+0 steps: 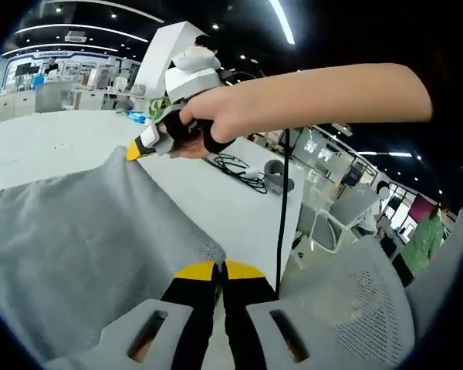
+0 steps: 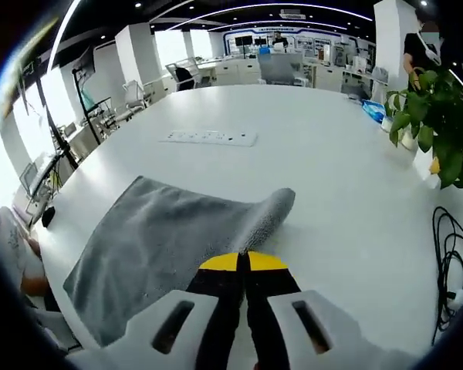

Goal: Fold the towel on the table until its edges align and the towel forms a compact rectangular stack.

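The grey towel (image 1: 85,247) lies spread on the white table (image 2: 316,154), near the edge where the person stands, and each gripper has 1 corner of it, which looks like the start of a fold: 2 corners taken together can be carried across to the far edge so the edges meet. The left gripper (image 1: 219,269) has its yellow-tipped jaws pressed together on the towel's near corner. The right gripper (image 2: 243,261) likewise pinches a corner, and the cloth rolls up into a raised lip just ahead of its tips; in the left gripper view it appears as a hand-held tool (image 1: 143,146) at the towel's far corner. The table is broad, smooth and mostly bare: a white power strip (image 2: 209,137) lies toward its middle, a potted plant (image 2: 436,116) and black cables (image 2: 447,254) sit by one edge. Beyond it is an open office with ceiling light strips, and a mesh chair (image 1: 355,301) stands beside the table.
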A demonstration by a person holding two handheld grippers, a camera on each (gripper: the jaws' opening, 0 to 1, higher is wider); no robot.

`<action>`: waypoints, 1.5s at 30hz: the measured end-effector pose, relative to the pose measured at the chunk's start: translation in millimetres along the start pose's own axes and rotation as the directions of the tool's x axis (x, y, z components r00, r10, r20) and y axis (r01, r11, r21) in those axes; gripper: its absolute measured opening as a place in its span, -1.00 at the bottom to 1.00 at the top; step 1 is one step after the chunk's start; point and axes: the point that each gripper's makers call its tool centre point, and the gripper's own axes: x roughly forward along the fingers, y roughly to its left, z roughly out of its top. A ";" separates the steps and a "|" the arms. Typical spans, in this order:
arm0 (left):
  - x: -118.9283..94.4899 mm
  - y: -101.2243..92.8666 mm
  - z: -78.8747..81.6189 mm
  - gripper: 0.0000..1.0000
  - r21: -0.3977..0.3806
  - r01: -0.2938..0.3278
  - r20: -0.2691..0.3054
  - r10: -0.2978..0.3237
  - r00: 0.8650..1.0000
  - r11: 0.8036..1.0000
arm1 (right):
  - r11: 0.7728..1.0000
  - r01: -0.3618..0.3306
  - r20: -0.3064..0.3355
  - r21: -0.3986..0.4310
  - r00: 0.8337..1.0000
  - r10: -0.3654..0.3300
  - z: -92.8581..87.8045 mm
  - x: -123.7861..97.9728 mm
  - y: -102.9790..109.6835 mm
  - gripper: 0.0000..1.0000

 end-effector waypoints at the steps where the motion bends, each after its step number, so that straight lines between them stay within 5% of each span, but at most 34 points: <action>1: -2.8 0.9 -0.5 -0.97 -0.006 -0.006 0.003 0.006 1.000 1.000 | 1.000 -0.002 0.001 -0.002 1.000 0.002 1.0 -1.1 2.4 -1.00; 15: -46.6 23.9 -2.2 -0.96 -0.088 -0.108 0.079 0.115 0.990 0.990 | 0.994 -0.063 0.024 -0.088 0.998 0.065 33.4 12.7 52.1 -1.00; 19: -65.1 31.4 -4.4 -0.97 -0.128 -0.125 0.104 0.139 0.985 0.984 | 0.990 -0.102 0.031 -0.098 0.994 0.105 38.0 13.8 82.1 -1.00; 27: -100.7 55.7 -11.4 -0.97 -0.184 -0.214 0.125 0.238 0.963 0.959 | 0.973 -0.152 0.052 -0.172 0.985 0.163 52.7 26.5 133.5 -1.00; 45: -162.4 82.3 -20.1 -0.96 -0.267 -0.322 0.131 0.365 0.922 0.908 | 0.942 -0.233 0.079 -0.242 0.963 0.259 75.1 29.8 203.7 -1.00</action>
